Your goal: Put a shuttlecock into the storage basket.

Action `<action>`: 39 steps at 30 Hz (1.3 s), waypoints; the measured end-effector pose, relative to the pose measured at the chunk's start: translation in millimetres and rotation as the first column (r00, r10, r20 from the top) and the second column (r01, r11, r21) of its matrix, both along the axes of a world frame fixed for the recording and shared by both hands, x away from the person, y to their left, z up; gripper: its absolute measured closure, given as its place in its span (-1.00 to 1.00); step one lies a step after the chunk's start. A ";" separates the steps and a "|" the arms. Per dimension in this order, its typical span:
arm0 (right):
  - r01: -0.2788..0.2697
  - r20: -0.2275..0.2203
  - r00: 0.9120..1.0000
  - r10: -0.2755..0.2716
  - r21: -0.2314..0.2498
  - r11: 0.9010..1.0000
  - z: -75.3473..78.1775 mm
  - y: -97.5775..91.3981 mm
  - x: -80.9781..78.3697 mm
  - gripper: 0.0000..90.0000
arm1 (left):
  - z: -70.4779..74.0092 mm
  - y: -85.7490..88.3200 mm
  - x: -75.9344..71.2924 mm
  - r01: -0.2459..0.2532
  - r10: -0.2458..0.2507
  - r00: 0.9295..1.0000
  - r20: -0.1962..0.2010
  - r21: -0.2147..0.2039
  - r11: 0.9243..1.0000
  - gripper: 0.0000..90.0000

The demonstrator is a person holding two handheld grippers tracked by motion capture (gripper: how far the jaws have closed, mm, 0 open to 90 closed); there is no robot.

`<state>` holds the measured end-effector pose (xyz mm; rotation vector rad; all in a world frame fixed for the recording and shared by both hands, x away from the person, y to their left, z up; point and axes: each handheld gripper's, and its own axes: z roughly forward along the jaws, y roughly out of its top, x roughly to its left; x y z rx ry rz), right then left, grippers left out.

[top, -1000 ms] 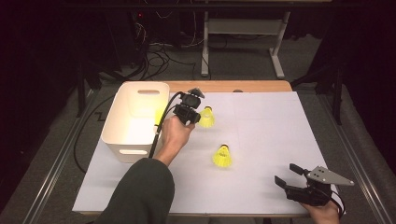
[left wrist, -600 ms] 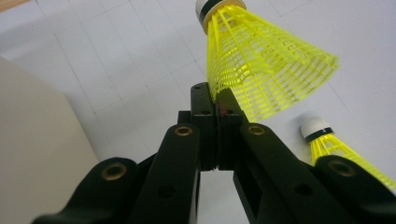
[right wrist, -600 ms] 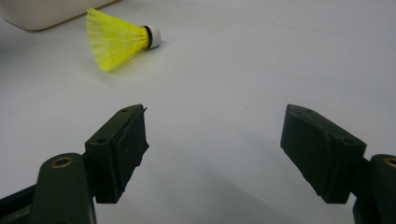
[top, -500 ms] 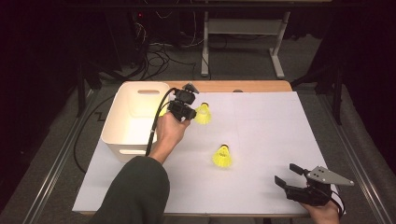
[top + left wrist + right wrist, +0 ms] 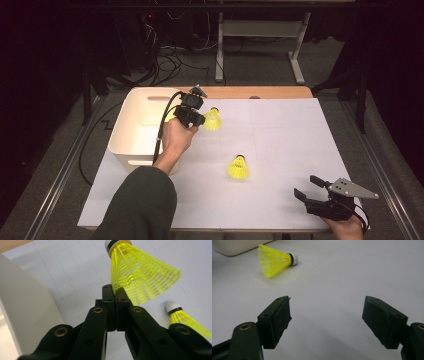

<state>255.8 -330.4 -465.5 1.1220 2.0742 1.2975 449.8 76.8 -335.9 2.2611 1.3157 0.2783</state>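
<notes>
A yellow shuttlecock (image 5: 213,120) with a white cork hangs above the white mat, beside the bin's right wall. My left gripper (image 5: 202,119) is shut on the edge of its skirt. In the left gripper view the jaws (image 5: 115,292) pinch the mesh of that held shuttlecock (image 5: 140,275), cork pointing away. A second yellow shuttlecock (image 5: 238,168) lies on the mat near the middle, seen also from the left gripper (image 5: 187,320) and lying on its side ahead of the right gripper (image 5: 274,261). My right gripper (image 5: 306,187) (image 5: 327,307) rests open near the mat's front right corner, nothing between its jaws.
A white plastic bin (image 5: 131,142) stands at the mat's left side; its wall (image 5: 25,310) is close beside my left gripper. The wooden table edge (image 5: 280,92) shows behind the mat. A black cable (image 5: 162,132) trails from the left gripper over the bin.
My left gripper has carried the held shuttlecock a little left and away, closer to the bin. The right gripper and the second shuttlecock have stayed put.
</notes>
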 end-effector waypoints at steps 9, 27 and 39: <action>-0.001 0.000 1.000 0.001 -0.001 1.000 0.0 0.1 0.0 -0.49 | 9.0 3.6 -2.1 0.006 -0.007 1.000 0.018 0.004 1.000 0.99; 0.001 -0.002 1.000 -0.001 0.003 1.000 -0.1 -0.1 0.0 -0.49 | 18.1 12.5 -2.8 0.011 -0.011 1.000 0.025 0.004 1.000 0.99; 0.001 -0.003 1.000 -0.001 0.004 1.000 -0.2 -0.2 0.4 -0.49 | 26.9 22.9 -2.8 0.005 -0.005 0.999 0.032 -0.002 1.000 0.99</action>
